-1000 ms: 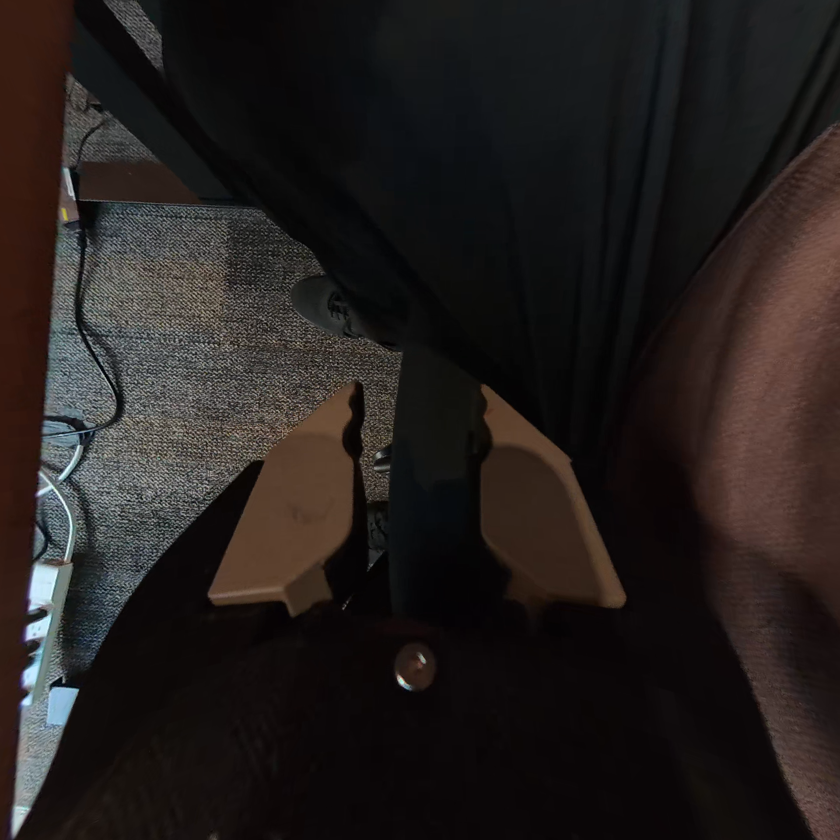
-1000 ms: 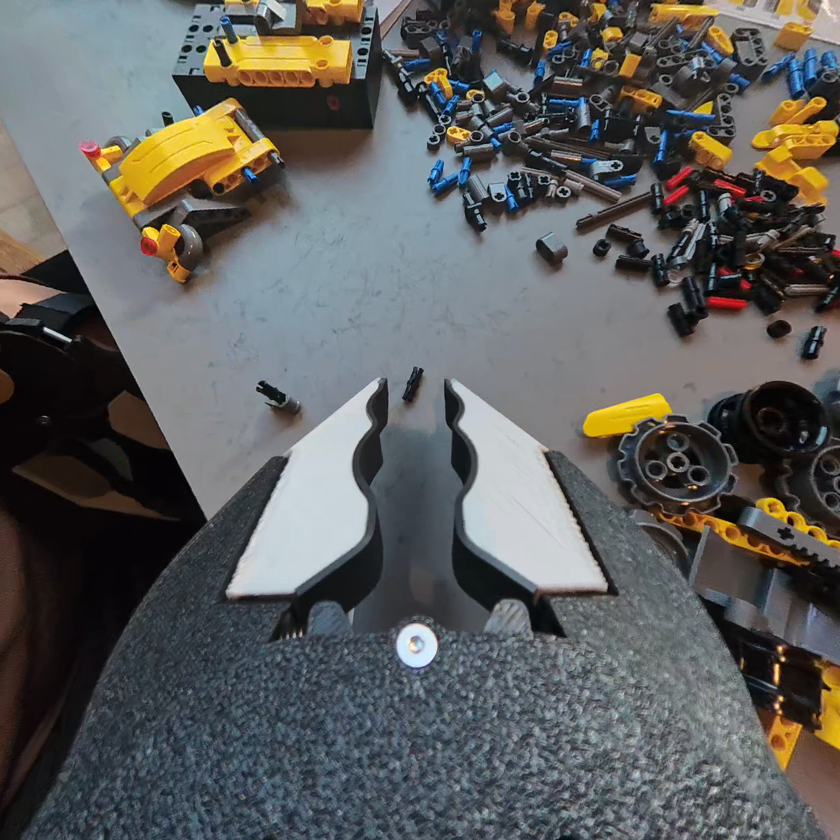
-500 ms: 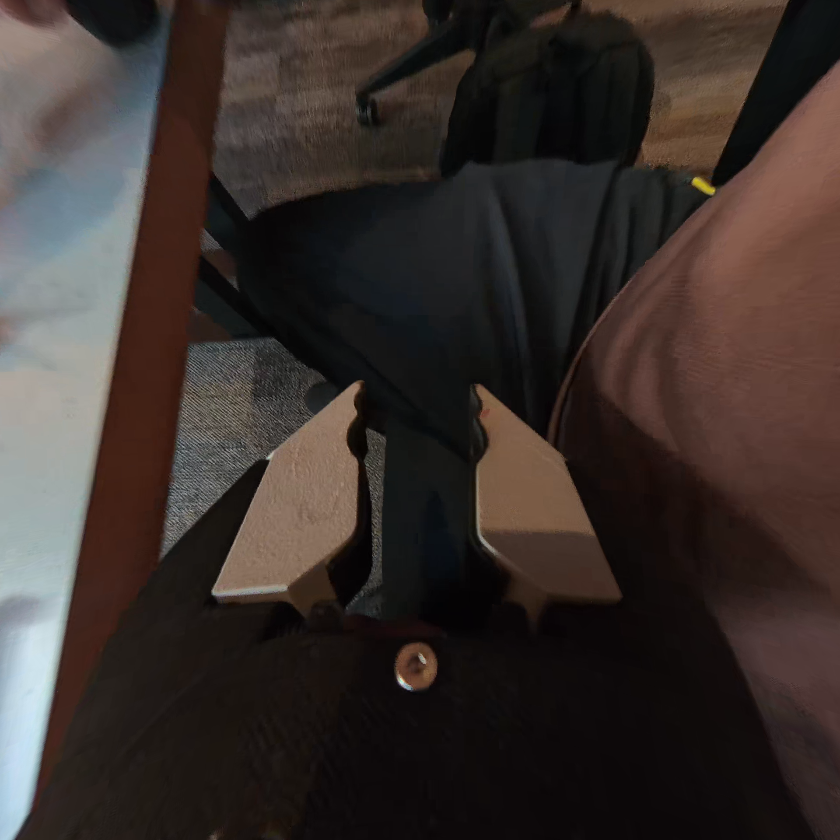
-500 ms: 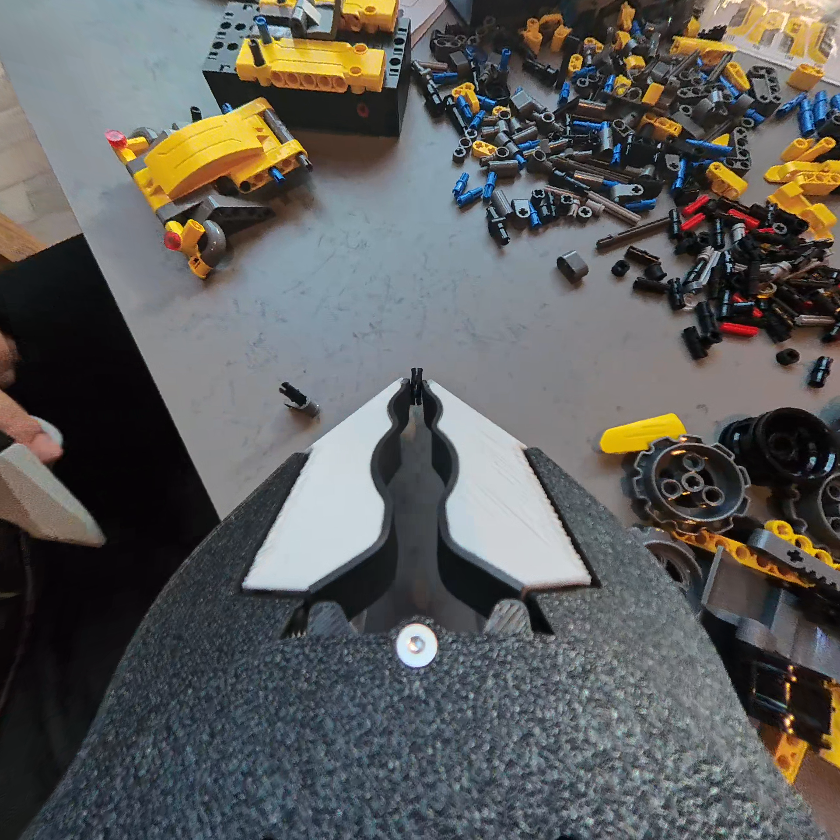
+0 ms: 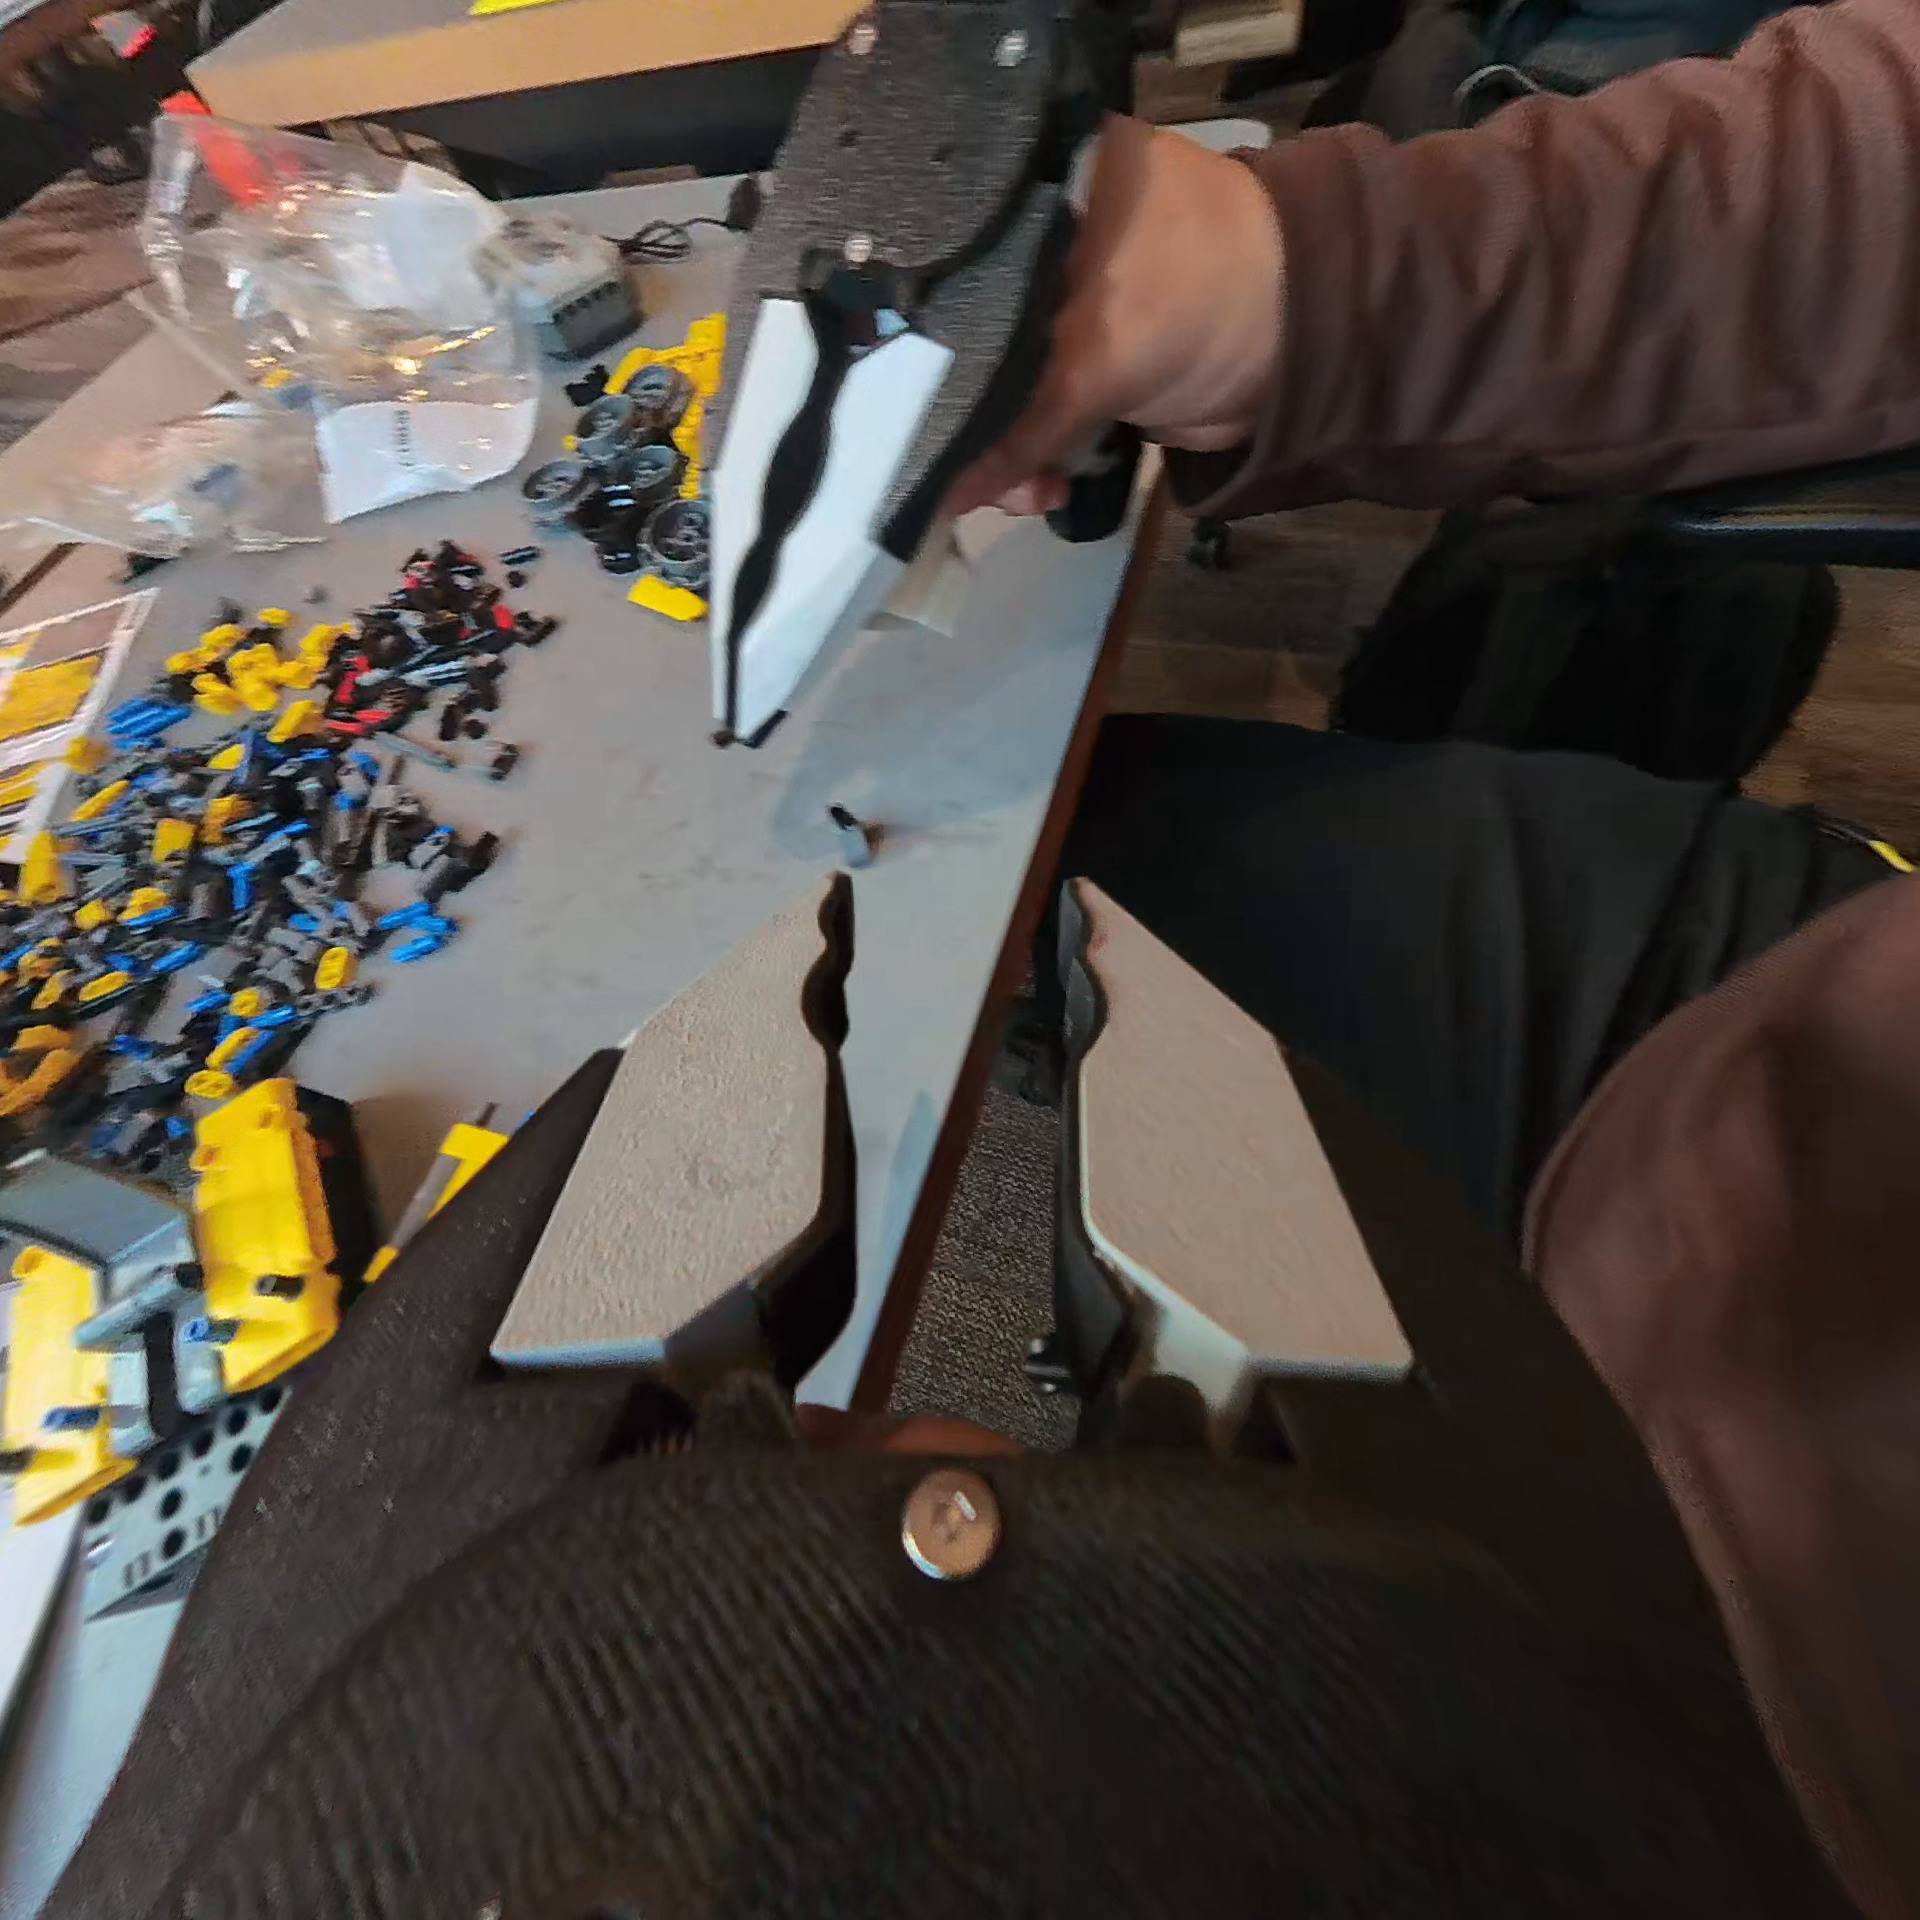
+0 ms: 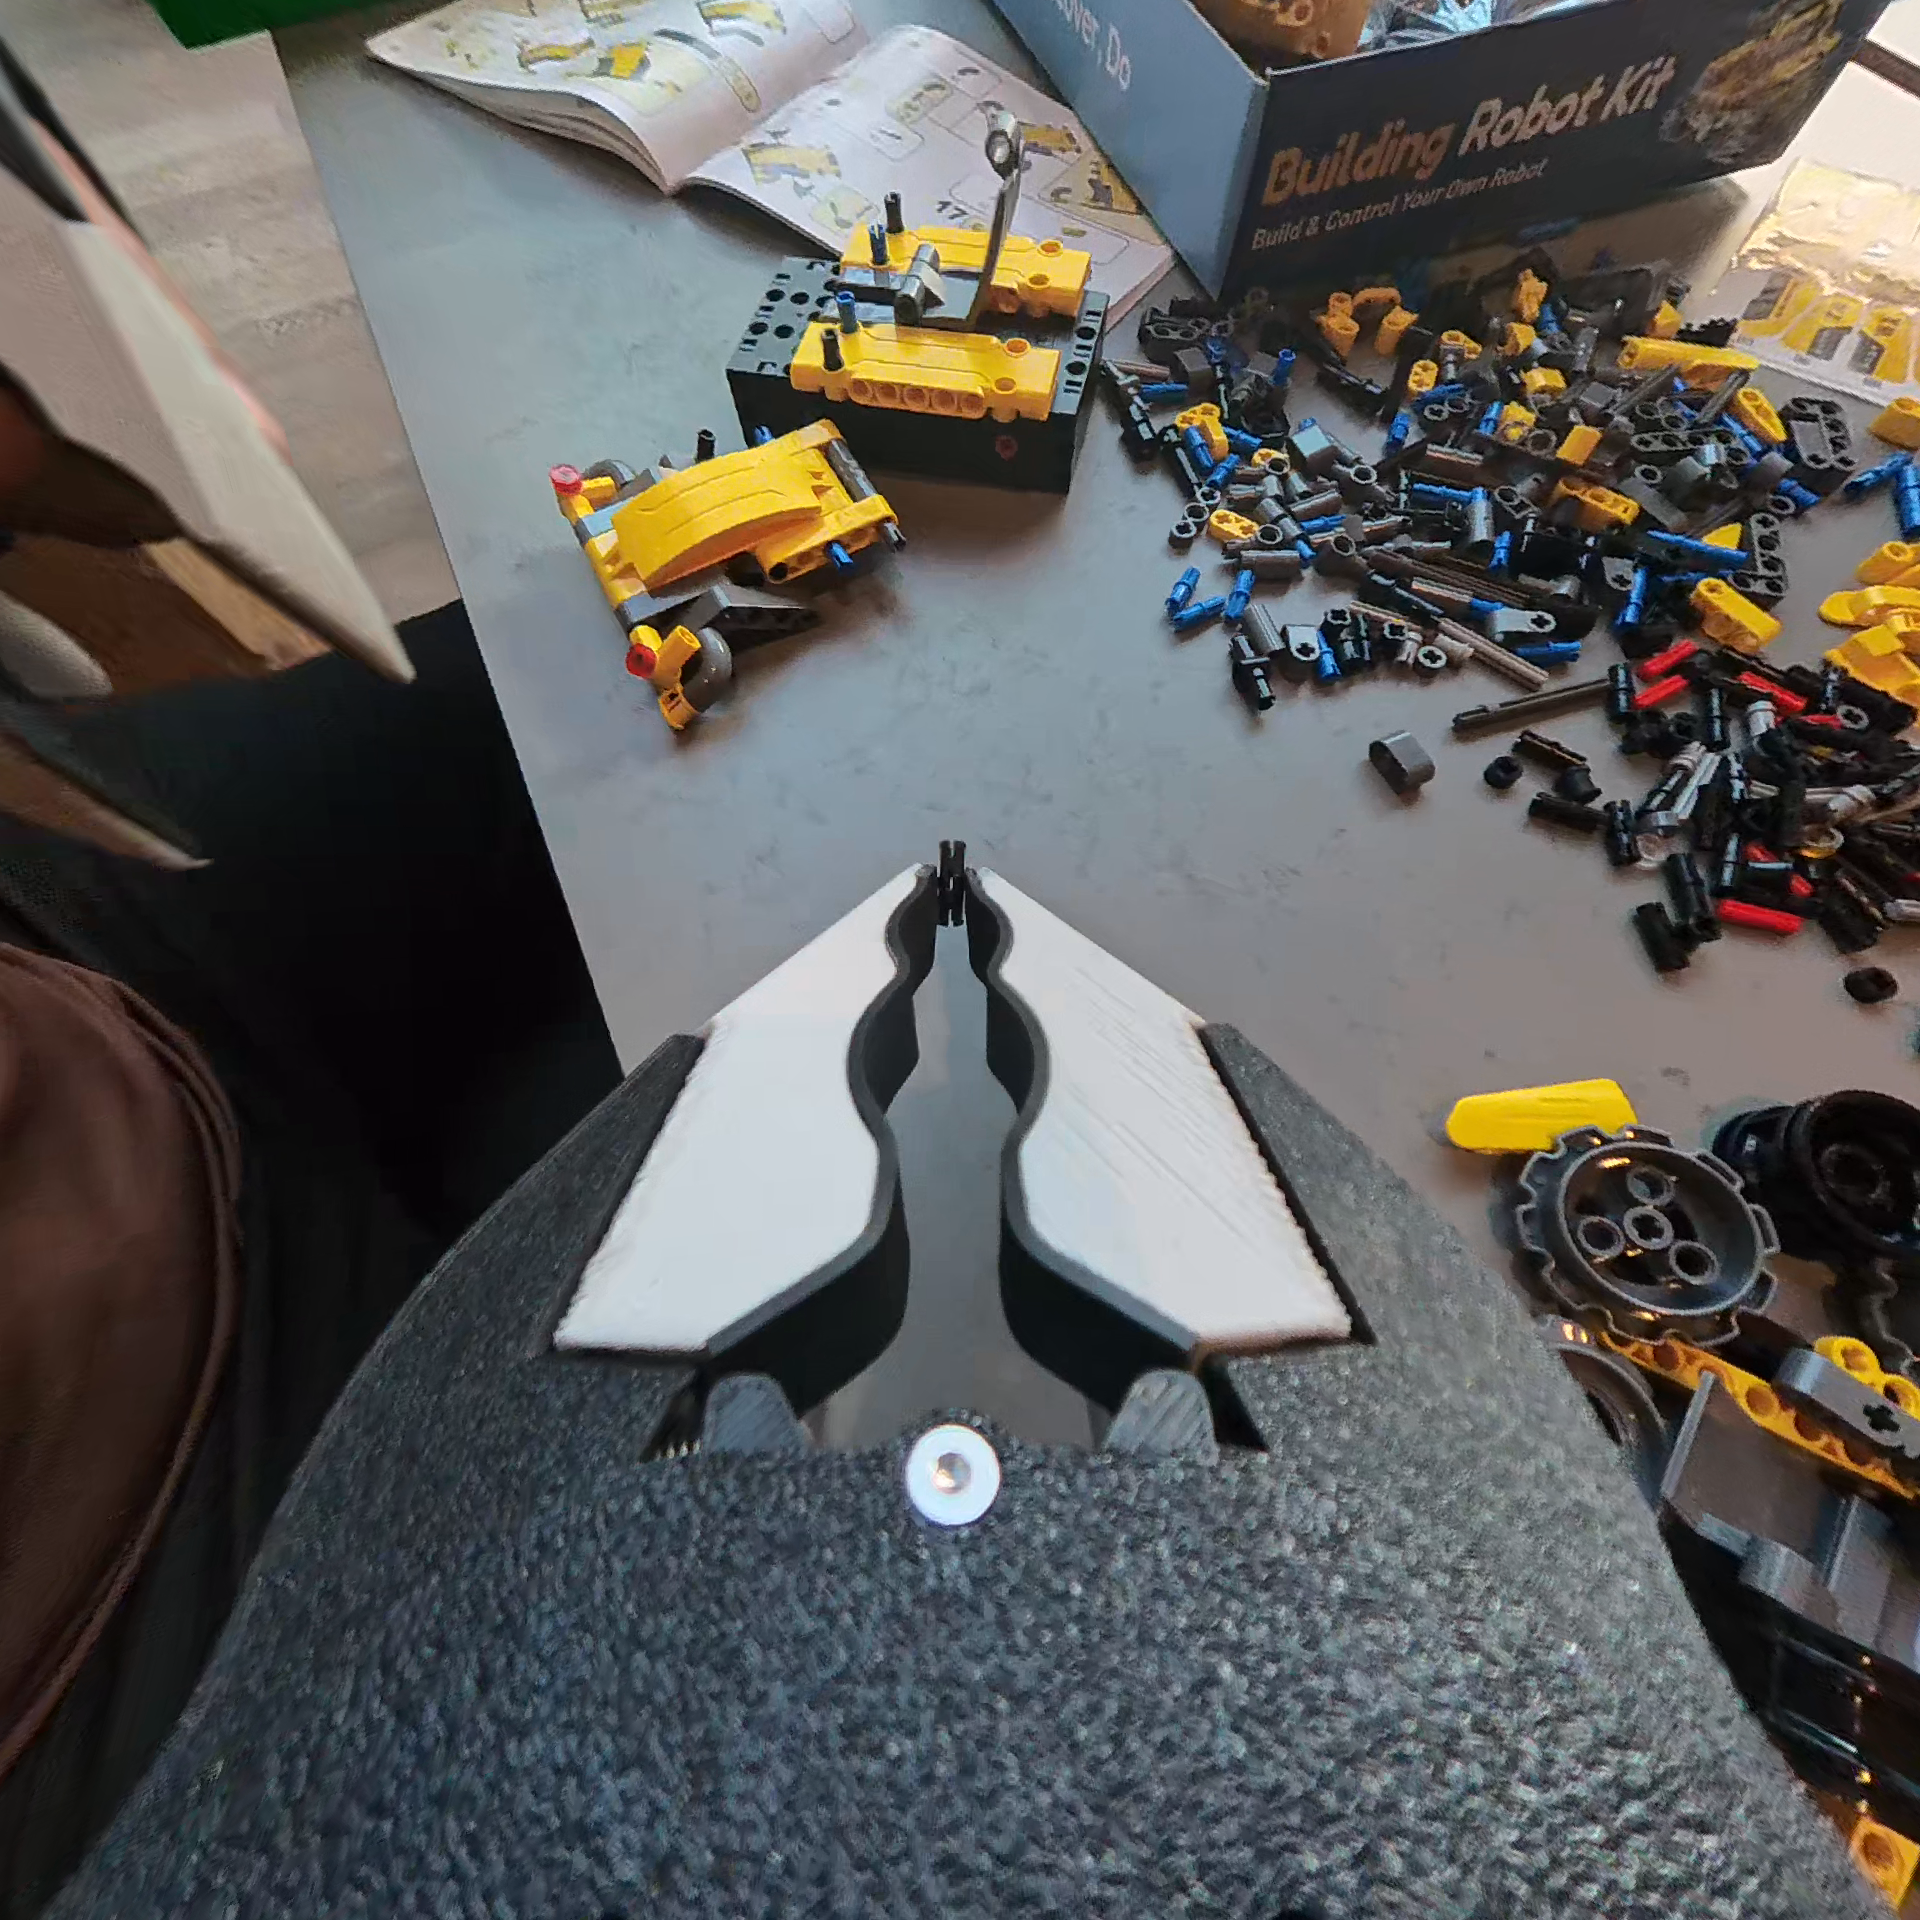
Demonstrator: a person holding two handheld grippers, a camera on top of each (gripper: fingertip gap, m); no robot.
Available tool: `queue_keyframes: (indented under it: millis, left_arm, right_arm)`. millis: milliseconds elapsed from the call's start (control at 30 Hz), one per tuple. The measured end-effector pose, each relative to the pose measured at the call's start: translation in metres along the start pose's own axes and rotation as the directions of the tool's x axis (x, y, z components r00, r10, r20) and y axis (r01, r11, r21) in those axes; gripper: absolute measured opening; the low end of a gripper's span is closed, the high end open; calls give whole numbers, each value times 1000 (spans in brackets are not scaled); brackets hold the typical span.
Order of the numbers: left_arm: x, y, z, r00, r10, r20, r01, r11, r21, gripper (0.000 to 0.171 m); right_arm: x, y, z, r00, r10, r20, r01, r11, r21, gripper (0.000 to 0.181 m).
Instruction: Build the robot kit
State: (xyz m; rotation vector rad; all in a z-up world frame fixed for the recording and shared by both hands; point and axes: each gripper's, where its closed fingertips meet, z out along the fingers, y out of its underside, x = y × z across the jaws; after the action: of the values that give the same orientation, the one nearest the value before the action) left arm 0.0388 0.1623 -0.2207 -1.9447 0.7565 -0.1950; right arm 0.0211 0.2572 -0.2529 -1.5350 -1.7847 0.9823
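My right gripper (image 6: 948, 891) is shut on a small black pin (image 6: 949, 860) and holds it above the grey table (image 6: 1039, 727). It also shows in the left wrist view (image 5: 740, 729), held by a hand in a brown sleeve, with the pin at its tips. A second small black-and-grey pin (image 5: 854, 831) lies on the table just below it, near the edge. My left gripper (image 5: 961, 899) is open and empty, with its fingers on either side of the table's front edge (image 5: 1049, 831). One of its pale fingers (image 6: 208, 468) shows at the upper left of the right wrist view.
A yellow sub-assembly (image 6: 717, 540) and a black block with yellow beams (image 6: 925, 384) stand left of a wide pile of small parts (image 6: 1507, 540). A kit box (image 6: 1455, 135), a booklet (image 6: 790, 114), toothed wheels (image 6: 1647, 1236) and a plastic bag (image 5: 312, 301) lie around. Dark-clothed legs (image 5: 1403, 935) are beside the edge. The gap from one gripper's tips to the other's is roughly 11 cm.
My right gripper closed on the black pin and lifted it off the table. My left gripper, still open, rose from below the table to the height of its edge.
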Motion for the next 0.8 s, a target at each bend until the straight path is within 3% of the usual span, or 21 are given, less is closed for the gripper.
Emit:
queue_keyframes:
  millis: [267,467,700,800]
  left_arm:
    - [-39,0,21,999,40,35,-39,999,-32,35]
    - [-29,5,34,996,-6,-86,1,999,-54,26]
    - [-23,6,44,987,47,-153,-56,997,-56,21]
    - [-23,6,47,982,90,-166,-99,994,-46,16]
  right_arm:
    - [-22,-7,-14,989,-10,147,6,1000,24,2]
    - [-41,-11,-21,965,-178,190,163,982,94,2]
    - [-50,-5,-11,942,-294,161,294,956,26,2]
    - [-52,0,-9,943,-276,188,282,959,-6,2]
